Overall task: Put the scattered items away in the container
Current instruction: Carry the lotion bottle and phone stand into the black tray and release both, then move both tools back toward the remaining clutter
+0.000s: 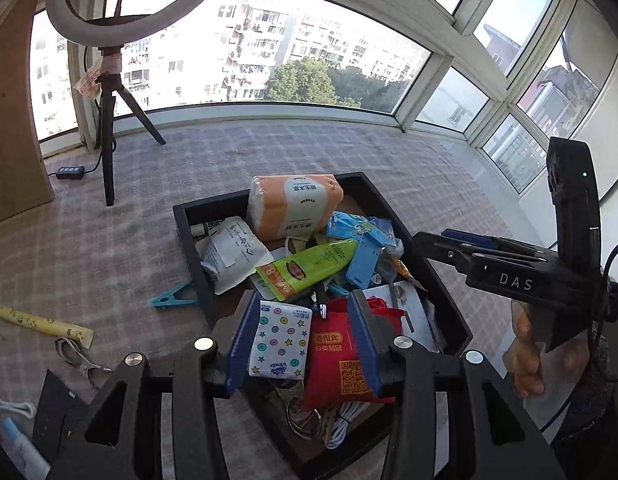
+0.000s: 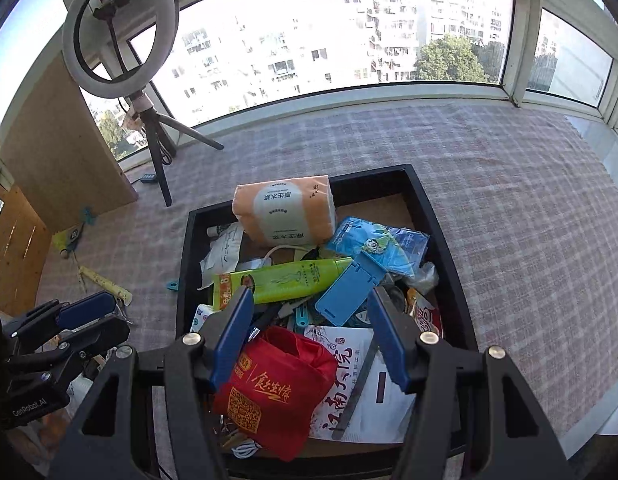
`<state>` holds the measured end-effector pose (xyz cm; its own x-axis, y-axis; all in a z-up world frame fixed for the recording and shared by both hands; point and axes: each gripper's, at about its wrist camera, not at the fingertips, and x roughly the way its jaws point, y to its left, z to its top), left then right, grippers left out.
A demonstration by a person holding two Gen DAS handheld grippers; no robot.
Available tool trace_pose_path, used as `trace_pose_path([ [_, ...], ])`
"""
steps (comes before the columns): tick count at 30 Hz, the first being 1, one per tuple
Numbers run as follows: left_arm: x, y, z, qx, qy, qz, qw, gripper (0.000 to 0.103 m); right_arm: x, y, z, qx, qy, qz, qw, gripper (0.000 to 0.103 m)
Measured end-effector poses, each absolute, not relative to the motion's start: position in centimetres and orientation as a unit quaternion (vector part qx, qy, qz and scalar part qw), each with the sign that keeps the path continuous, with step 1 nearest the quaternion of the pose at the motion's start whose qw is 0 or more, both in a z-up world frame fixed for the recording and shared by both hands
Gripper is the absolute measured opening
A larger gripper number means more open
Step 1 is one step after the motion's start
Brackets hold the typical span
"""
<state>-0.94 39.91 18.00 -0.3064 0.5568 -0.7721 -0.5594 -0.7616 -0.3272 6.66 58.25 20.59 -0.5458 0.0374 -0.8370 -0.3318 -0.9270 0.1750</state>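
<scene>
Both our grippers hover over black tray (image 1: 197, 240), already heaped.

Left gripper (image 1: 301, 340) half-spread, empty; right gripper (image 2: 309, 336) wide, empty.

Stragglers lie left of tray on desk: blue clip (image 1: 171, 298), yellow stick (image 1: 41, 322), long axis slanting toward tray. Left hand nearer.

This is an enclosed balcony of a high flat. Wide windows (image 2: 349, 40) show apartment blocks outside, and a checked cloth (image 2: 509, 200) covers the floor. A ring light (image 2: 121, 28) stands on a tripod.

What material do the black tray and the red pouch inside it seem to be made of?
Black tray: probably painted wood or board; matte black walls, brown fibrous-looking floor. Red pouch: likely thin non-woven fabric or soft plastic; it creases and folds softly, with printed gold text.
</scene>
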Motion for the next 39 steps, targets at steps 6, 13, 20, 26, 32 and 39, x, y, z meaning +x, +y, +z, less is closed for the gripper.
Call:
trace_pose_path([
  [6, -1.4, 34.0, 18.4, -0.474, -0.022, 0.833, 0.284, 0.042, 4.7, 55.2, 20.0, -0.456, 0.152, 0.876, 0.046, 0.058],
  [13, -1.6, 23.2, 18.7, -0.482, -0.059, 0.855, 0.183, 0.042, 1.9, 48.7, 19.8, -0.47, 0.078, 0.879, -0.023, 0.058],
  [20, -2.5, 10.1, 17.2, -0.486, -0.093, 0.865, 0.085, 0.042, 0.2, 41.5, 19.5, -0.485, 0.023, 0.872, -0.061, 0.058],
  [26, -3.6, -1.0, 14.2, -0.493, -0.139, 0.859, 0.009, 0.042, -1.8, 36.0, 19.5, -0.503, 0.024, 0.859, -0.092, 0.058],
  [32, -4.8, -6.6, 9.9, -0.512, -0.141, 0.847, -0.012, 0.042, -4.2, 27.2, 18.6, -0.506, -0.033, 0.846, -0.165, 0.058],
  [39, -7.0, -7.8, 5.8, -0.536, -0.124, 0.835, 0.002, 0.042, -6.3, 16.0, 14.3, -0.537, -0.143, 0.79, -0.258, 0.058],
])
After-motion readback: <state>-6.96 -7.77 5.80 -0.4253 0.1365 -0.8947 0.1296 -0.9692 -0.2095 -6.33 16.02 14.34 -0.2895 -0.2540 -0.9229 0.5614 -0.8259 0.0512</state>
